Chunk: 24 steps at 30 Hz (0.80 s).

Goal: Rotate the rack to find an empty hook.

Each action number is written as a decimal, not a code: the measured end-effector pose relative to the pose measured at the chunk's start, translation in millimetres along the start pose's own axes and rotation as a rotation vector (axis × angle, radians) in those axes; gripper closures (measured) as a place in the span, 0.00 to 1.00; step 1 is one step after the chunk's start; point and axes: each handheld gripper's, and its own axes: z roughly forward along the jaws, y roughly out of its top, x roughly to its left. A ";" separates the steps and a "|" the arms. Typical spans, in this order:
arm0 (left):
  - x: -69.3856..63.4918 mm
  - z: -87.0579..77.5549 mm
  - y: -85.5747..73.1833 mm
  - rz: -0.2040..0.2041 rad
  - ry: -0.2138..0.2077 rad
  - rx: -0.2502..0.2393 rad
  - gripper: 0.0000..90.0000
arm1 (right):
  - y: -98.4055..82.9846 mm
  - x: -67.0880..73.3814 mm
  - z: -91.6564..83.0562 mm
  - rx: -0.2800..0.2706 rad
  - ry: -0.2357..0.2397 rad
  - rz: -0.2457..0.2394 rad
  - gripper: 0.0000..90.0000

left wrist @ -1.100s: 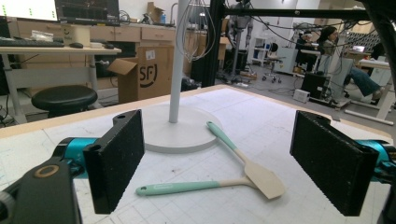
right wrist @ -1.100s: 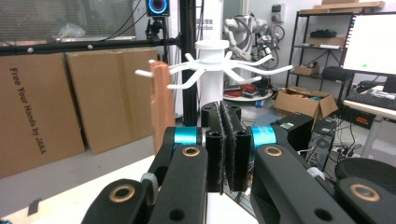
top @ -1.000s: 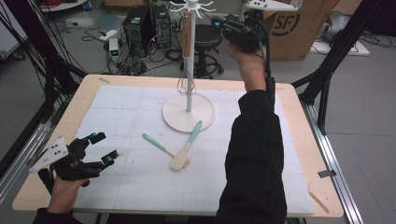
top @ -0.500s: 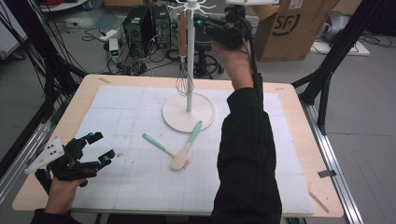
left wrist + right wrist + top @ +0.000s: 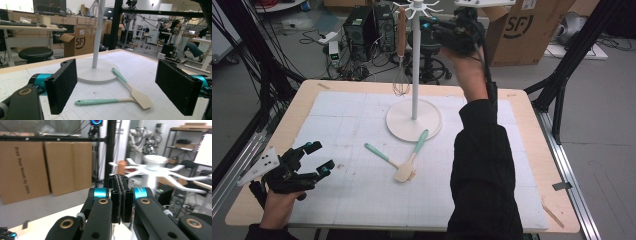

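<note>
Up here my right tongs (image 5: 120, 202) are pressed shut on nothing, level with the white rack's (image 5: 155, 167) hooked top just ahead. "Free Your Hands by JAKA" reads on a carton (image 5: 23, 167) to their left. My left tongs (image 5: 125, 87) gape over two mint-handled spatulas (image 5: 117, 100) on the counter (image 5: 160, 75), an "SF" box (image 5: 80, 41) beyond.

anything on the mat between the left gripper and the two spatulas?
Nothing: in the high view, bare mat separates the open left gripper from the two spatulas.

Right gripper (image 5: 439, 31) raised, jaws pressed together; left gripper (image 5: 319, 159) low, jaws apart.
</note>
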 end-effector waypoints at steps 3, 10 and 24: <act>0.3 0.2 0.0 0.002 -0.001 0.001 0.20 | 0.8 -8.2 -11.4 -0.022 -0.038 0.016 0.99; -0.2 -0.3 0.1 0.005 -0.004 0.000 0.20 | -4.1 -23.4 -12.0 -0.001 -0.126 0.052 0.99; -0.2 -0.4 -0.1 0.004 -0.005 0.000 0.20 | -1.1 -10.9 6.5 0.016 -0.054 0.036 0.99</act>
